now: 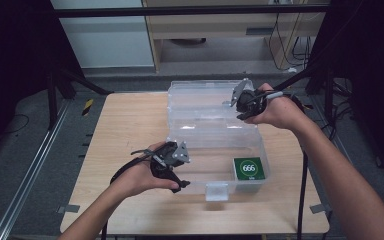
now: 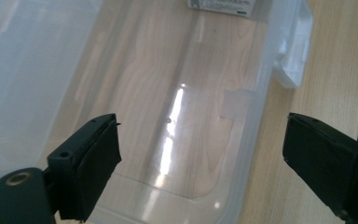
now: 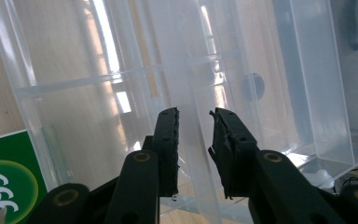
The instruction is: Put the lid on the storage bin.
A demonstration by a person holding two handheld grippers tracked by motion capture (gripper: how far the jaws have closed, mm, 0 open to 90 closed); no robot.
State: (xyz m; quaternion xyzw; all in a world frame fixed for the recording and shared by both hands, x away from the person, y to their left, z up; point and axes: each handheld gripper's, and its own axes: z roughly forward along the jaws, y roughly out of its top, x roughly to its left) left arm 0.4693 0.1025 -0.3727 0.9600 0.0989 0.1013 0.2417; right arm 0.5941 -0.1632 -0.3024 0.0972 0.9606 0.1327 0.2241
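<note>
Forearms came in from the bottom of the high view, one gripper in each of our hands. Left gripper [image 1: 172, 167] sat at the near left corner of the clear box [image 1: 260, 145], low over its front wall. In the left gripper view its jaws stood wide apart with nothing between them: one over the box floor, the other outside over the table [image 1: 130, 120], so they straddled the front wall without touching it. The box latch [image 2: 294, 51] showed further along that wall.

Right gripper [image 1: 247, 102] was at the far right, up against the raised lid [image 1: 200, 100]. In the right gripper view its jaws were nearly together, with the lid's thin clear edge [image 3: 191, 154] running up between them. We could not tell whether the pads actually pressed on the plastic or sat just off it; a narrow gap showed on either side.

Box stood open in the middle of the table, lid tipped back toward the far edge. Green pack [image 1: 249, 168] marked 666 lay flat in the box's near right corner, well apart from both grippers. Its corner [image 3: 4, 182] showed at lower left in the right gripper view.
</note>
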